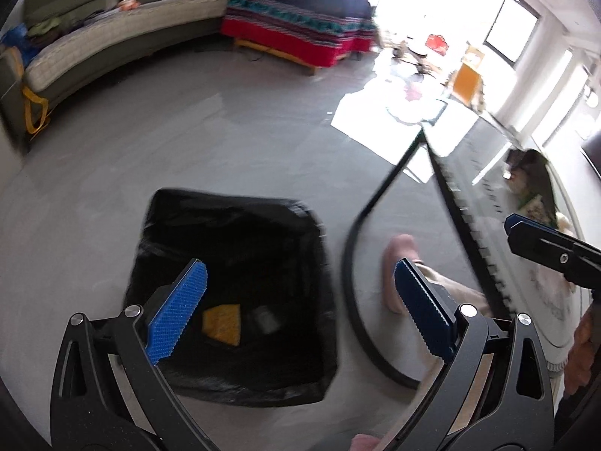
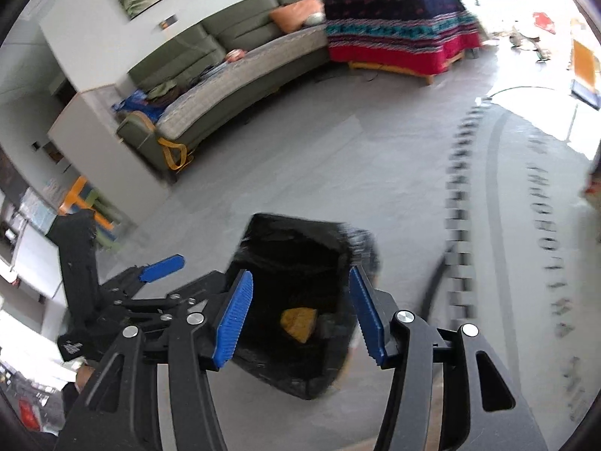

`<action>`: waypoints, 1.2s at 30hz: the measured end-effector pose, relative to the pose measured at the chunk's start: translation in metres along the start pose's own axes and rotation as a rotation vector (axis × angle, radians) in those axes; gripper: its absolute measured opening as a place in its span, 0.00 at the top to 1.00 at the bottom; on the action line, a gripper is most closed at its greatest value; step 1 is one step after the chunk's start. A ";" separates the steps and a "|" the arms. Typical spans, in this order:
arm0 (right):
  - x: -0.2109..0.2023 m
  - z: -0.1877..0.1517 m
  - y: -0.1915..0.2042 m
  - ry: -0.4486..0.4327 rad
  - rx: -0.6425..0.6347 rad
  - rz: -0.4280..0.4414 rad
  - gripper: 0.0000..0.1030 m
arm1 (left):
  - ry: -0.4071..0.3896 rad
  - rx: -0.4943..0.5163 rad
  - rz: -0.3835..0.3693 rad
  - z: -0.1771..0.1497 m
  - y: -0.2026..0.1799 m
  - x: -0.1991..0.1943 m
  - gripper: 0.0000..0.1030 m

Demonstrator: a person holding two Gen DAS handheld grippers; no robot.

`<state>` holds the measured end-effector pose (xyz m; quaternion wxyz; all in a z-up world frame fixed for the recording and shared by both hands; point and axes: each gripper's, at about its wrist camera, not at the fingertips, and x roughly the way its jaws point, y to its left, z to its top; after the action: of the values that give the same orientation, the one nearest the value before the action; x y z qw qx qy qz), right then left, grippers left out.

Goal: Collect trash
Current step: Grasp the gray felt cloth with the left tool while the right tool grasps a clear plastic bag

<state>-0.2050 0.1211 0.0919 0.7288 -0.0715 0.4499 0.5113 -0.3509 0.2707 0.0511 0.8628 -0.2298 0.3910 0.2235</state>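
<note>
A black bag-lined bin [image 1: 225, 206] stands on the grey floor. A yellow scrap [image 1: 221, 323] and a small grey item [image 1: 265, 317] lie at its bottom. My left gripper [image 1: 300, 308] hangs above the bin, jaws wide open with nothing between them. In the right wrist view my right gripper [image 2: 300, 319] is over the same bin [image 2: 296, 229], open and empty, with the yellow scrap [image 2: 298, 323] showing through the gap. The two grippers are side by side: one left pad [image 2: 161, 267] shows at the left there, and a right fingertip [image 1: 518, 223] at the right edge of the left wrist view.
A glass table [image 1: 469, 173] with a black frame stands right of the bin, and a person's foot in a pink slipper [image 1: 398, 263] rests beneath it. A grey-green sofa [image 1: 112, 37] and a bed with a red patterned cover [image 1: 300, 34] line the far wall.
</note>
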 end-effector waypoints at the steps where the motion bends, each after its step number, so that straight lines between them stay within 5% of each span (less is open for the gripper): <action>1: -0.010 -0.001 -0.011 -0.015 0.013 -0.025 0.46 | 0.001 0.015 -0.014 0.003 -0.010 0.002 0.06; 22: -0.155 -0.036 -0.229 -0.198 0.367 -0.331 0.45 | 0.030 0.391 -0.262 0.096 -0.258 0.071 0.06; 36: -0.193 -0.074 -0.307 -0.205 0.479 -0.434 0.41 | 0.024 0.620 -0.257 0.134 -0.385 0.131 0.06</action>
<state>-0.0137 -0.1959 0.0803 0.8582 0.0594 0.4558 0.2283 0.0215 0.0681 0.1131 0.9081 -0.0063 0.4183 -0.0194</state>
